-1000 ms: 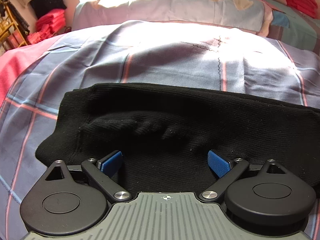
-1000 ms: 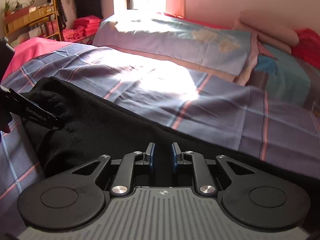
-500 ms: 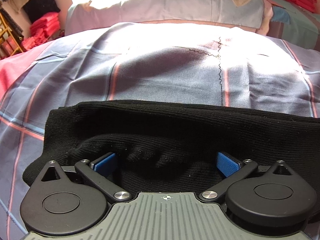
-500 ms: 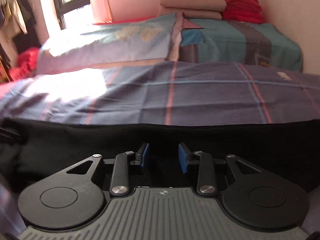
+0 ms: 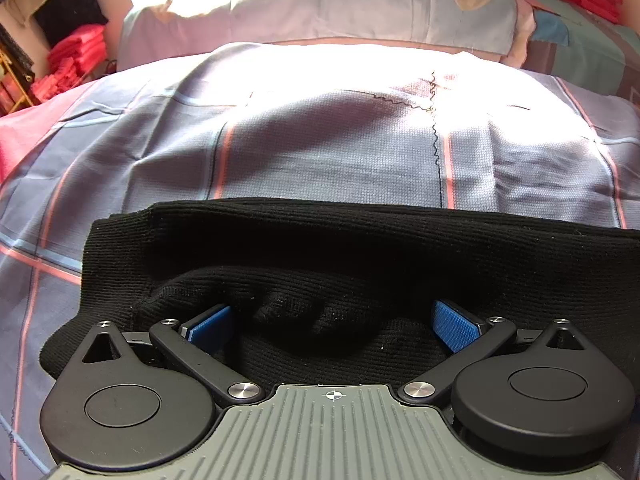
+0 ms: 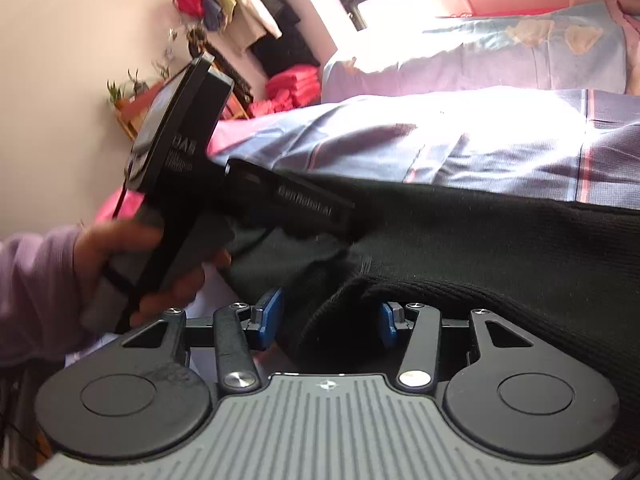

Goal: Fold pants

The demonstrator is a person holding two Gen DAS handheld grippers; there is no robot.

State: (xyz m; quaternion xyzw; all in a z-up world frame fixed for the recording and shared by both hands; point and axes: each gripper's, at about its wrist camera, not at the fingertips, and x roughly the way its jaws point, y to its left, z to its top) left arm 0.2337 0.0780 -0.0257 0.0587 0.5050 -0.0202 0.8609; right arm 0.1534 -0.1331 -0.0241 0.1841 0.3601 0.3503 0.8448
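Black pants [image 5: 360, 248] between left tool [image 5: 332, 320] fingers

Black pants [image 5: 400, 248] on plaid-sheeted bed [image 5: 320, 152]

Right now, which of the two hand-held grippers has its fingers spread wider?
The left hand-held gripper: its blue pads stand far apart over a bunched ridge of the pants. The right one is open too, but narrower.
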